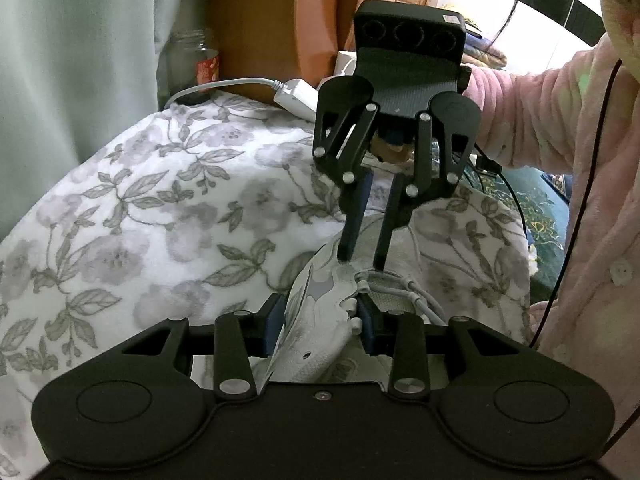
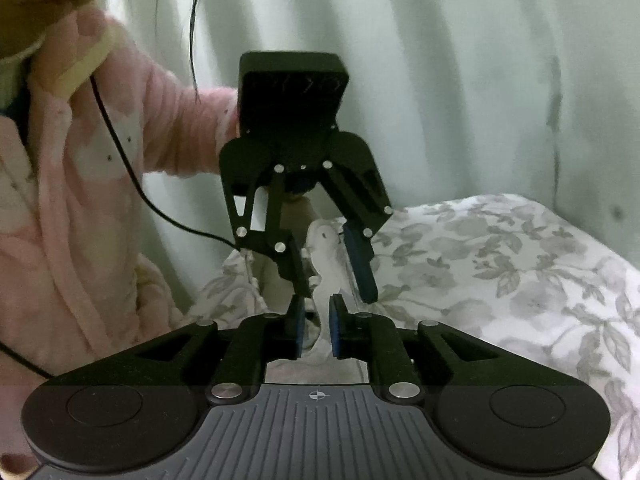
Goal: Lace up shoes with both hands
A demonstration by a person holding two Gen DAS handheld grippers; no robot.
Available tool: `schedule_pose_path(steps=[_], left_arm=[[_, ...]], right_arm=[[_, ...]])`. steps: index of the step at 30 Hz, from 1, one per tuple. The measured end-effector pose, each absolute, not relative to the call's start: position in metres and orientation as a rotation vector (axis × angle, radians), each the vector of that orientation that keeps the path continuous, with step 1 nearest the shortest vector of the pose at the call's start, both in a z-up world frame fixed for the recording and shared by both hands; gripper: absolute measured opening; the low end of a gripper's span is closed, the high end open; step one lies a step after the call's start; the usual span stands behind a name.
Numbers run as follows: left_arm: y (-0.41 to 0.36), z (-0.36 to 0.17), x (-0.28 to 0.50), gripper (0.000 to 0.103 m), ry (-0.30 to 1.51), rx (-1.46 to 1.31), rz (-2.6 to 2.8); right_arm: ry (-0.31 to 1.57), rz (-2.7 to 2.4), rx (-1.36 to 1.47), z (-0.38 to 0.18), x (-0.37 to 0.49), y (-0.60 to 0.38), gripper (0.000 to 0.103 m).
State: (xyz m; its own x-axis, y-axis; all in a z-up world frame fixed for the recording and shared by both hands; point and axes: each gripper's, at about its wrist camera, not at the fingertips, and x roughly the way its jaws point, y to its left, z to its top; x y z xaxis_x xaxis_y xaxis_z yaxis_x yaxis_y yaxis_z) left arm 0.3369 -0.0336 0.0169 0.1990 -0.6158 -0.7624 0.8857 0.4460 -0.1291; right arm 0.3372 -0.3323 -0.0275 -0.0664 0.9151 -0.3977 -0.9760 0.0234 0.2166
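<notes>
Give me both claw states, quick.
Left claw: closed on the side of the shoe.
Right claw: slightly open, tips at the laces, nothing visibly gripped.

Floral blanket [image 1: 140, 220], glass jar [image 1: 195, 66], white charger [image 1: 296, 98], pale green curtain [image 2: 440, 80]

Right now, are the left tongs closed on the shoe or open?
Closed on the shoe: both pads of the left tongs press its upper.
</notes>
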Motion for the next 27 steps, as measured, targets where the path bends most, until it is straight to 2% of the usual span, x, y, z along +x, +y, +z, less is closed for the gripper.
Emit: schedule_pose_path(steps=[7, 8, 12, 18, 27], left_arm=[[-0.033, 0.017, 0.337, 0.039, 0.852, 0.369, -1.092], [-0.033, 0.016, 0.336, 0.039, 0.851, 0.368, -1.092], [-0.033, 0.016, 0.337, 0.04, 0.853, 0.366, -1.091], [-0.033, 0.016, 0.336, 0.041, 0.854, 0.368, -1.081], [-0.033, 0.016, 0.336, 0.042, 0.846, 0.37, -1.081]], right_arm=[[0.557, 1.276, -0.021, -0.039, 0.342, -0.378, 0.012], [0.582, 1.202, -0.005, -0.042, 0.341, -0.381, 0.015], [0.714, 0.982, 0.047, -0.055, 0.334, -0.383, 0.015], [0.85, 0.936, -0.004, -0.057, 0.329, -0.373, 0.015], [0.943, 0.839, -0.051, -0.059, 0.307, -0.376, 0.015]])
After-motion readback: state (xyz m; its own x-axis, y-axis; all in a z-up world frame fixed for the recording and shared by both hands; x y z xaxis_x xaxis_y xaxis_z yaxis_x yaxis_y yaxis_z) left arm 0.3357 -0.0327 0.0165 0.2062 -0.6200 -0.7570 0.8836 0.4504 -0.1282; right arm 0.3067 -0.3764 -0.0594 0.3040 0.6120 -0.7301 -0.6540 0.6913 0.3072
